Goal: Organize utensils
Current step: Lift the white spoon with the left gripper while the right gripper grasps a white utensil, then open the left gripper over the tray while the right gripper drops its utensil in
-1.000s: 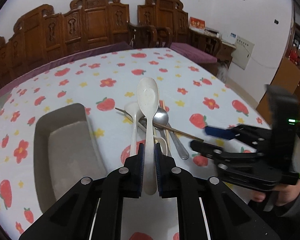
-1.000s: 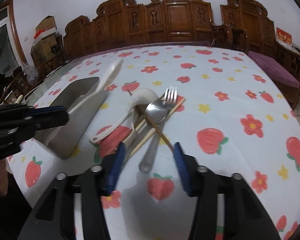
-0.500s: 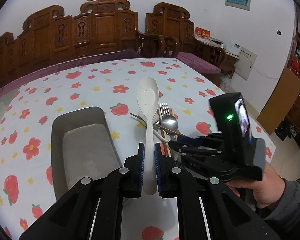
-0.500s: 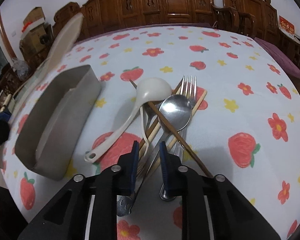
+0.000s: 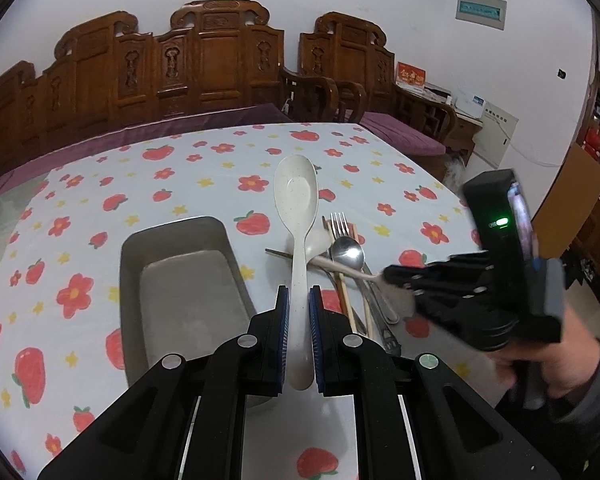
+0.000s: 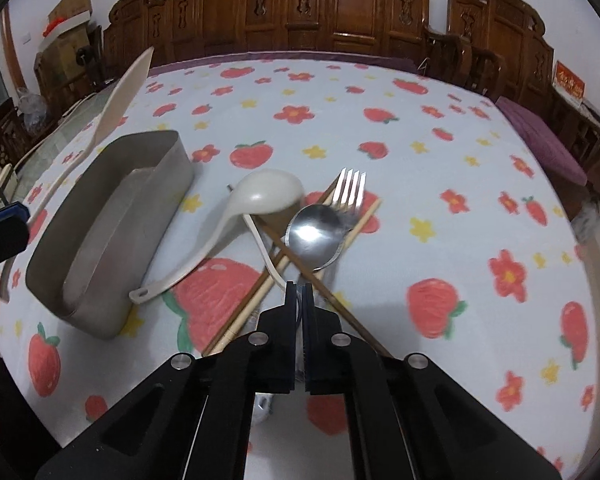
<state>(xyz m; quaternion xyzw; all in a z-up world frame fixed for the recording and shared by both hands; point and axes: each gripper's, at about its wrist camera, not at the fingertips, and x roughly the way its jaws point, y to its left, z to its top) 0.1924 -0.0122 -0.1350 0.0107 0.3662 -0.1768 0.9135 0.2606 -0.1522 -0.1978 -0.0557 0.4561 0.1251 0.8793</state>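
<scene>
The left gripper pinches a long cream plastic spoon near the grey metal tray, probably to put it inside. The right gripper is pressed together on a shiny steel spoon's handle in the pile.

Black grippers, blue-padded jaws, grey sleeve.

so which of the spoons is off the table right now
The long cream rice spoon, clamped by its handle in the left gripper and raised above the tablecloth. The cream ladle and the metal spoon lie in the utensil pile.
</scene>
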